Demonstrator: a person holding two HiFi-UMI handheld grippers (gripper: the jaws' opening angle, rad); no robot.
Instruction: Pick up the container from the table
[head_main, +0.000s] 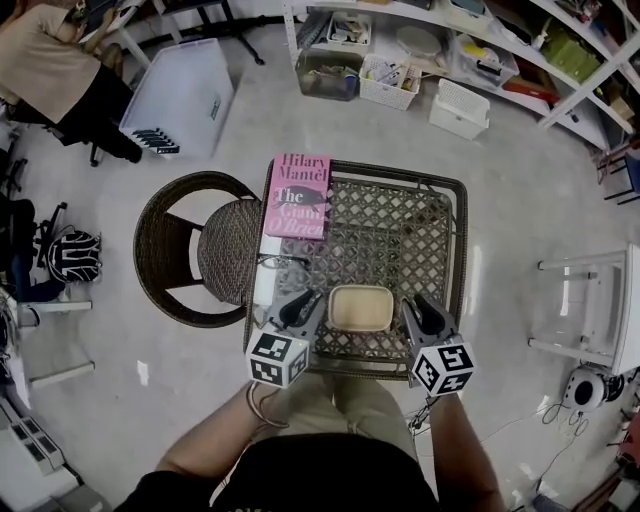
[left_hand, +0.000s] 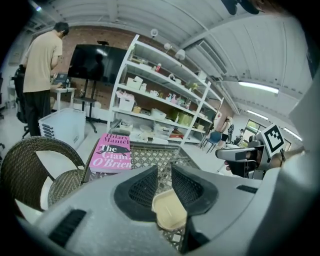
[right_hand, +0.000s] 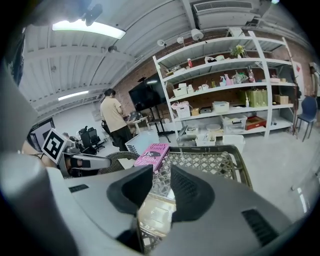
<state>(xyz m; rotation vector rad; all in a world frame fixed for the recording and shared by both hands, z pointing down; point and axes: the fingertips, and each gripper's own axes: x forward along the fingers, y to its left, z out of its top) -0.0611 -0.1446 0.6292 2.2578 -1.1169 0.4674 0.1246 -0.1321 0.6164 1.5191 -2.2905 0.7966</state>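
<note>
A beige container (head_main: 361, 308) sits on a lattice-topped wicker table (head_main: 400, 230), at the table's 6 o'clock edge, nearest the person holding the 2 grippers. The left gripper (head_main: 300, 303) rests just beside the container at its 9 o'clock side, and the right gripper (head_main: 418, 308) just beside it at 3 o'clock, so the 2 flank it. In the left gripper view the jaws stand slightly parted, unclenched, with the container's pale rim showing low in the gap and the lattice beyond. The right gripper view shows the same: jaws a little apart and gripping nothing, the container visible beneath the gap. The container stands flat on the table. A pink book (head_main: 299, 196) lies at the table's 11 o'clock corner, well apart from the container. A round wicker chair (head_main: 190, 250) stands against the table at 9 o'clock. Farther off, at 10 o'clock, a person in a tan shirt (head_main: 50, 65) stands beside a white bin (head_main: 185, 95), and white shelving (head_main: 450, 40) runs across 1 o'clock.
</note>
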